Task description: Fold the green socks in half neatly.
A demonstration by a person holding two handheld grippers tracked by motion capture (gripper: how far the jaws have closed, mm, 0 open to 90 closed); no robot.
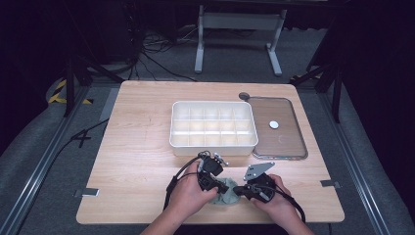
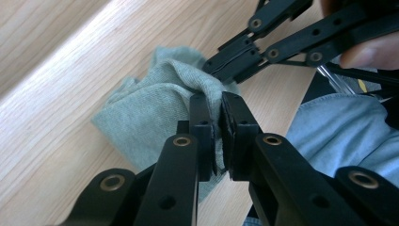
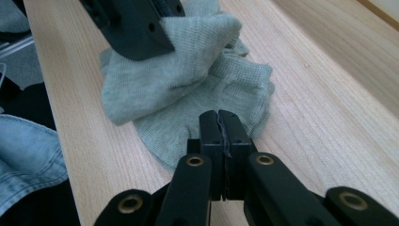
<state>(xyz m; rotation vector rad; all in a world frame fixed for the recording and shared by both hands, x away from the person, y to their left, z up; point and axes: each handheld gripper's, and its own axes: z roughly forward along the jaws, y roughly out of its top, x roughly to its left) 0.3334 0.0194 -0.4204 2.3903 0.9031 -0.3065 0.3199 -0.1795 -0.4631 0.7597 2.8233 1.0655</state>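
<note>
High view puts the grey-green sock point(image 1: 226, 195) near the bench point(image 1: 137, 147) edge, well short of the white tray point(image 1: 213, 128). Left gripper point(image 2: 220, 123) fingers pinch a fold; right gripper point(image 3: 219, 136) fingers are closed, probably on its edge. Soft, light, floppy: best held by edges. Gripper views reveal the knit

Both grippers point(image 1: 210, 182) point(image 1: 240, 190) clamped, close together
</note>
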